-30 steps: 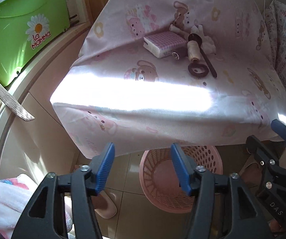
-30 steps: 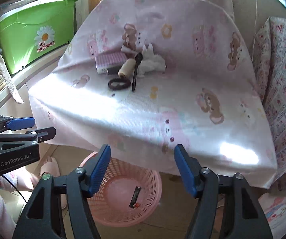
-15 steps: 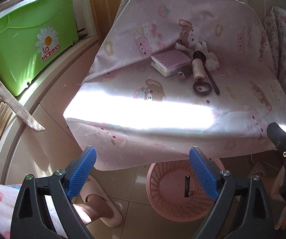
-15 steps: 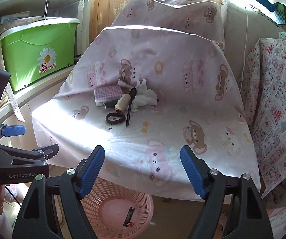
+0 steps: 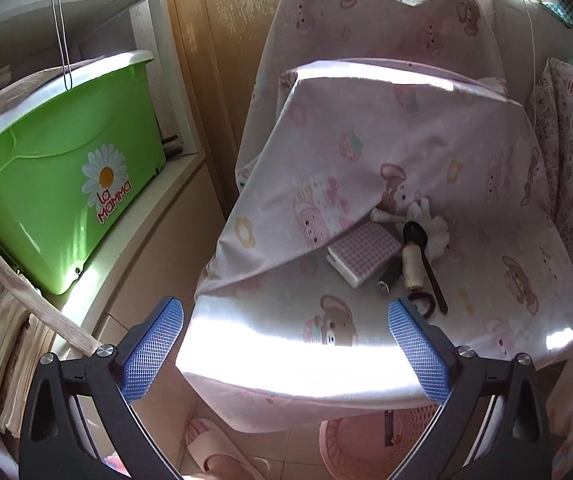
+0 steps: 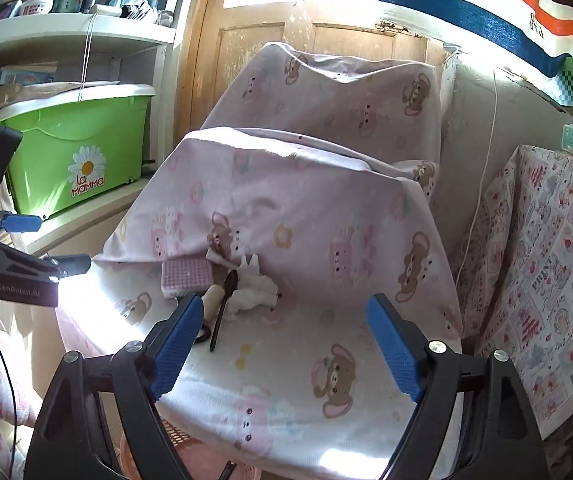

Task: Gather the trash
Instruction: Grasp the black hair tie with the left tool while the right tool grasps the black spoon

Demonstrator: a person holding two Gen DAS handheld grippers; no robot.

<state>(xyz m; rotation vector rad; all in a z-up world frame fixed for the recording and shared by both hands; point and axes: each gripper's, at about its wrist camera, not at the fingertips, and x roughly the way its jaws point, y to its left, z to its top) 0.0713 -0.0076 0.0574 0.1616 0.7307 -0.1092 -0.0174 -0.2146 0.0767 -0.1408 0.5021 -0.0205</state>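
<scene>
Left gripper (image 5: 286, 344): jaws wide, just opening, nothing between.
Right gripper (image 6: 282, 348): the same.
Pink basket (image 5: 362, 444): below, possibly holding one wrapper.

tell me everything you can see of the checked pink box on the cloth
The checked pink box is a small flat rectangular pack with a pink-and-white gingham top and plain white sides, apparently card or wrapped paper. It looks closed and lies flat on the pink bear-print cloth, one corner toward the left wrist camera. A fold of that cloth rises just behind it. The thread spool and crumpled white tissue lie close on its right; whether they touch it is unclear.
</scene>
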